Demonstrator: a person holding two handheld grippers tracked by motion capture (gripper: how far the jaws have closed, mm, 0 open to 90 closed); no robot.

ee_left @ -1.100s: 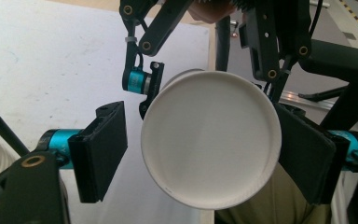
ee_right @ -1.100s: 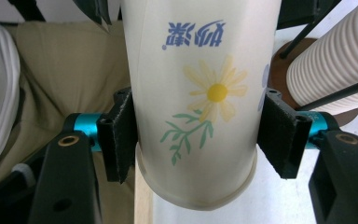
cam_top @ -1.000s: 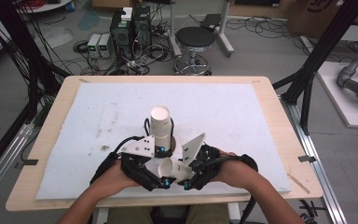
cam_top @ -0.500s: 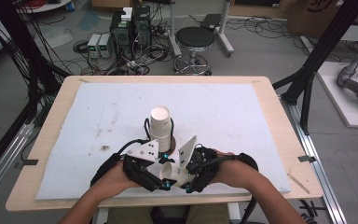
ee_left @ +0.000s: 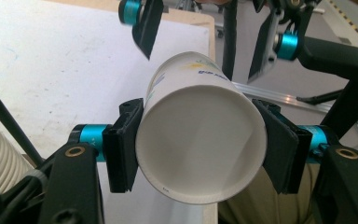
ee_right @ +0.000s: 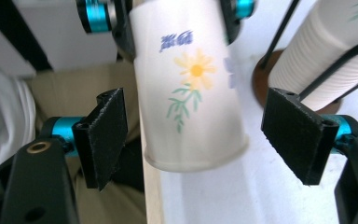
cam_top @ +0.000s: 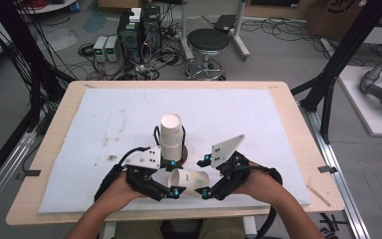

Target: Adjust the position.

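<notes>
**Cup Handed Over, Left Takes It**

Now my left gripper [cam_top: 171, 180] is clamped on the paper cup [cam_top: 189, 180], its pads pressing both sides near the open rim, as the left gripper view shows [ee_left: 200, 140]. My right gripper [cam_top: 205, 175] has just been opening: its jaws stand wide on either side of the cup's base end [ee_right: 191, 93] with clear gaps, so they press nothing. The cup lies on its side, held above the near edge of the white mat [cam_top: 278, 119], just in front of the stack of cups [cam_top: 171, 137] on its brown stand. I judge this a hand-off, nearly finished. Next I should draw the right gripper straight back off the cup without nudging it.
</notes>
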